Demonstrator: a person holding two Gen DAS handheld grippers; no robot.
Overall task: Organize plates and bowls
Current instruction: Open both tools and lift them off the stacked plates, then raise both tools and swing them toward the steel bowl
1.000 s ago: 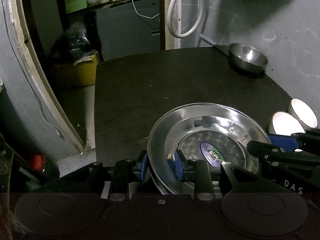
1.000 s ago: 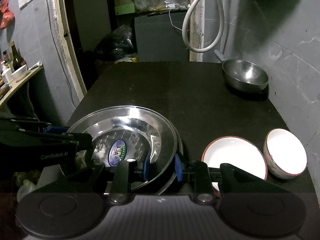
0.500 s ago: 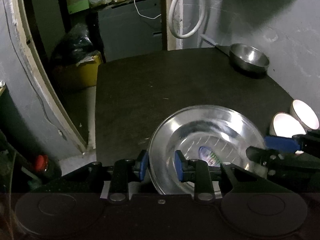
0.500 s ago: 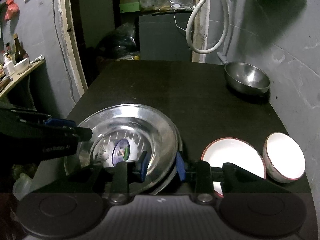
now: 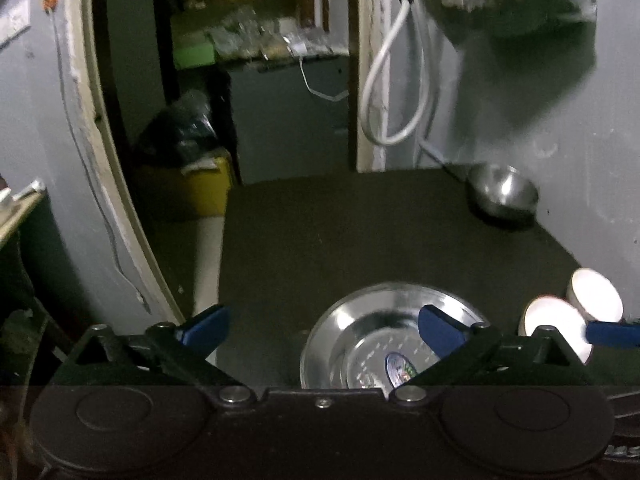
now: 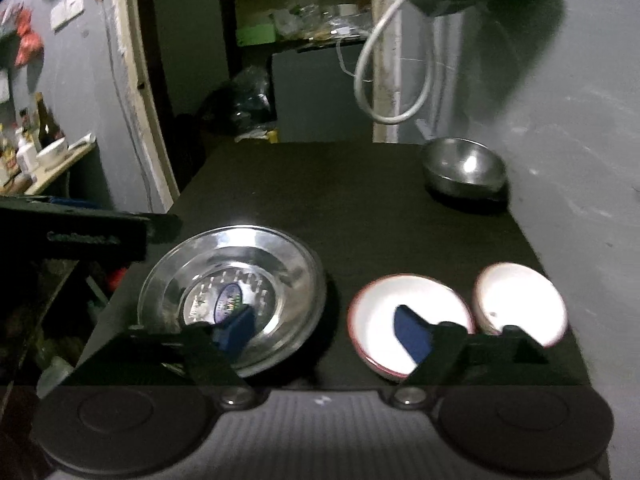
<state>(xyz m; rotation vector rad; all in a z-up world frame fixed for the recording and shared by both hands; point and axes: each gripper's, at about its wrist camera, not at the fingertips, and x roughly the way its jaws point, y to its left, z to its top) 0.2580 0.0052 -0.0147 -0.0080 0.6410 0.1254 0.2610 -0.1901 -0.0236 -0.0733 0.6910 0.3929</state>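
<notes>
Steel plates (image 6: 280,276) stacked on table – L gripper (image 5: 324,324) & R gripper (image 6: 326,330) jaws just sprung apart, nothing between

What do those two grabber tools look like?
Both are black. The left gripper and right gripper each have angular black arms tipped with blue pads, silver pivot bolts and round black discs at the base. The right one has a ribbed grey body; white lettering marks the left one's side.

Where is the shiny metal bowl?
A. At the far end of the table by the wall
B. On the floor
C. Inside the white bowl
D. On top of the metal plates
A: the metal bowl sits alone at the far corner of the dark table, next to the grey wall, far from the metal plates.
</notes>
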